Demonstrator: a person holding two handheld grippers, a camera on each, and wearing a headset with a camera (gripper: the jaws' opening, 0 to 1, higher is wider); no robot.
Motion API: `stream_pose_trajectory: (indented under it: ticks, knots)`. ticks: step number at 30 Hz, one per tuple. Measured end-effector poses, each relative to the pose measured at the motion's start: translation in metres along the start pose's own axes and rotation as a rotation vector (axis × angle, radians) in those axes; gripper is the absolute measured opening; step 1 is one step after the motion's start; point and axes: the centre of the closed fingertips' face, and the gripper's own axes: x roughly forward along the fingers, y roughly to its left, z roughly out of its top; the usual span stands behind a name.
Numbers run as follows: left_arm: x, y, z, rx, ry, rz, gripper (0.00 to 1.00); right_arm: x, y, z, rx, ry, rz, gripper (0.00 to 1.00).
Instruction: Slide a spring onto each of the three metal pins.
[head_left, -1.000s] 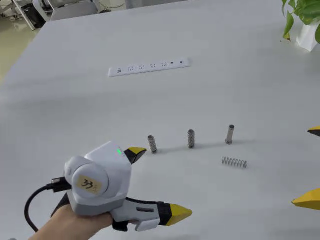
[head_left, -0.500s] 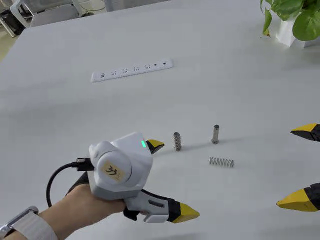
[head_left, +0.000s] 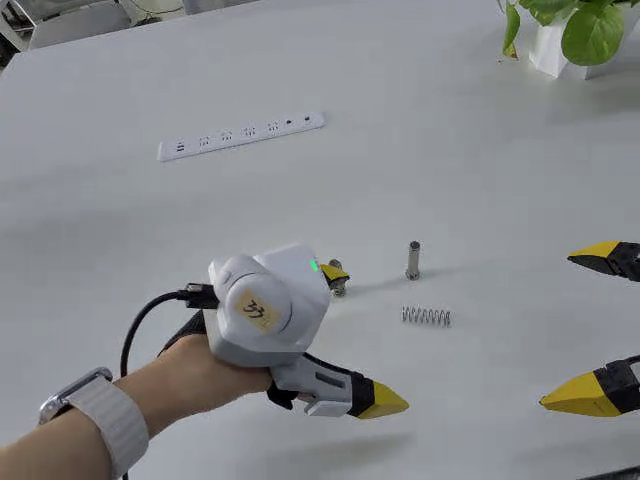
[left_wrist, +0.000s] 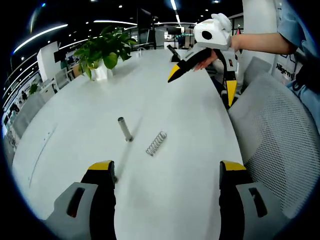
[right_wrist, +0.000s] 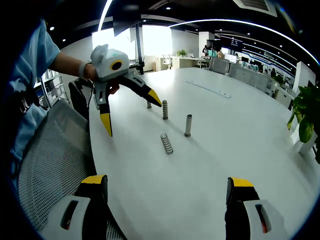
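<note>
two of three look done. from my right gripper i see the far pin and the middle pin each wearing a coil. both stand by the upper jaw tip of my left gripper, close to it but, as far as i can tell, not touching.

the bare pin stands upright with nothing on it, ahead of my right jaws and nearer than the other two. the loose spring lies flat on the surface just beside that pin, on my side of it, roughly centred ahead between my right jaws.

from my left gripper, pin and spring lie ahead, the spring between the jaw lines and the pin towards one jaw.

both pairs of jaws are spread wide with nothing in them, and both grippers hang above the surface.

what is left, i judge, is to pick up the spring and slip it over the bare pin.

the one container is a white pot, far beyond my right jaws, holding a green plant. a power strip lies far beyond my left jaws.
</note>
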Motion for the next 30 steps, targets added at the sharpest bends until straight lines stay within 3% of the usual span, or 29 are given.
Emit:
stream_pose_trajectory:
  ticks: [14, 16, 30]
  knots:
    - [0.039, 0.006, 0.012, -0.008, -0.017, -0.012, 0.64, 0.001, 0.004, -0.014, 0.053, -0.006, -0.001, 0.98]
    - [0.043, 0.006, 0.013, -0.045, -0.024, -0.022, 0.63, 0.001, 0.004, -0.016, 0.059, -0.005, -0.002, 0.97]
    - [0.064, 0.016, 0.006, -0.064, -0.009, 0.008, 0.39, -0.001, 0.004, -0.020, 0.090, -0.018, -0.007, 0.96]
